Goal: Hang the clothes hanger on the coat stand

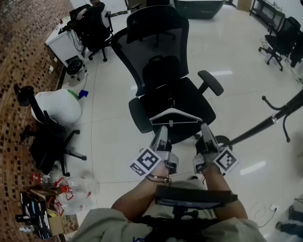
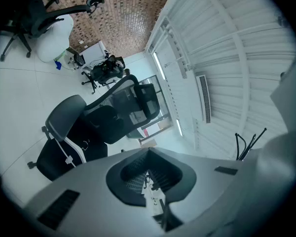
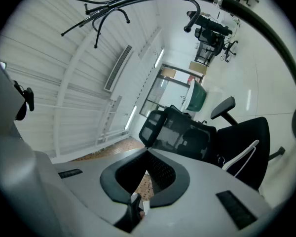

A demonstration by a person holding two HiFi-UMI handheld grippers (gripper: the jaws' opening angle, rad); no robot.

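A white clothes hanger (image 1: pixel 175 116) lies on the seat of a black office chair (image 1: pixel 164 44) right in front of me. It shows as a white bar (image 2: pixel 64 149) in the left gripper view and a pale bar (image 3: pixel 241 157) in the right gripper view. My left gripper (image 1: pixel 161 130) hovers just short of the hanger's near left end, jaws together and empty. My right gripper (image 1: pixel 206 127) is by its near right end, also shut with nothing held. The black coat stand (image 1: pixel 272 117) leans in from the right; its curved hooks (image 3: pixel 108 9) show overhead.
Another black chair (image 1: pixel 48 140) with a white round cover (image 1: pixel 60 105) stands at the left. Bottles and boxes (image 1: pixel 65 188) clutter the floor at bottom left. A person sits at a desk (image 1: pixel 91 14) far left; a dark tub-shaped table (image 1: pixel 199 4) is at the back.
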